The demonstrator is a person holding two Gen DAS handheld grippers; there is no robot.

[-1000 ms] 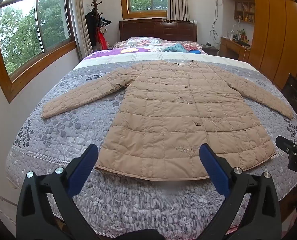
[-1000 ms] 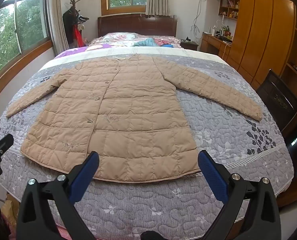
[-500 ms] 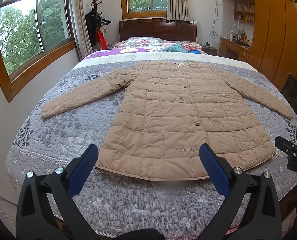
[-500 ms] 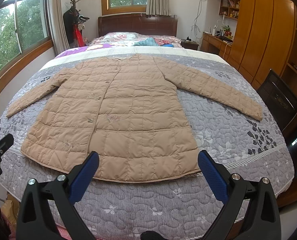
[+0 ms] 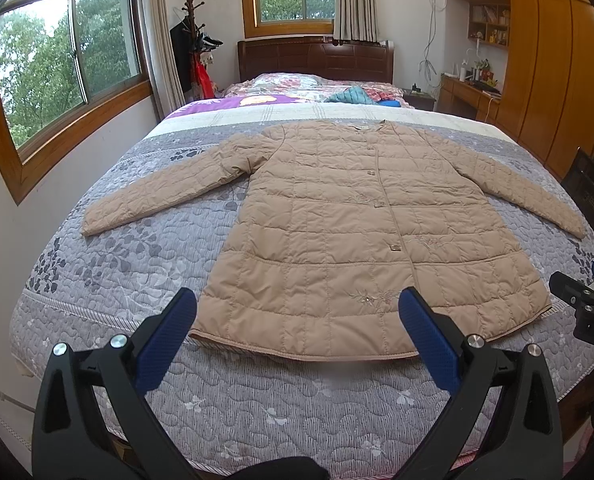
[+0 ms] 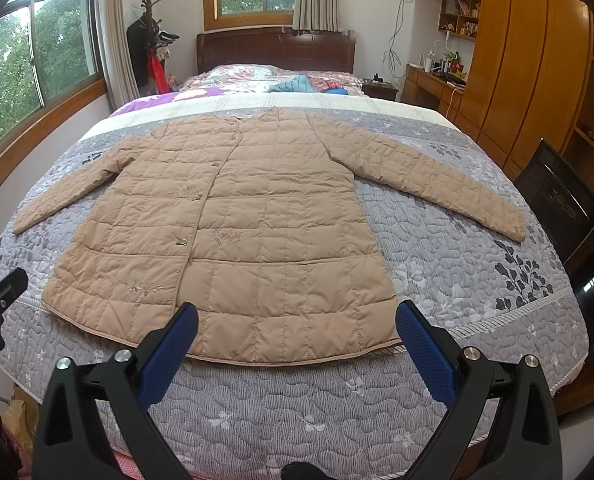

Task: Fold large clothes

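A long tan quilted coat (image 5: 337,232) (image 6: 241,236) lies flat and face up on the grey quilted bed (image 5: 97,264) (image 6: 457,272), buttoned, collar toward the headboard, both sleeves spread out to the sides. My left gripper (image 5: 297,312) hovers open above the foot of the bed, just short of the coat's hem on its left half. My right gripper (image 6: 297,316) is open too, hanging over the hem's right half. Neither holds anything. Each gripper shows at the edge of the other's view.
Pillows and a heap of coloured clothes (image 5: 357,96) lie by the dark wooden headboard (image 5: 317,60). A window wall runs along the left, a coat stand (image 5: 193,40) in the corner. Wooden wardrobes (image 6: 537,80), a desk and a dark chair (image 6: 557,200) line the right side.
Both grippers have stayed almost still, with a very slight drift of the left view. The coat lies as before.
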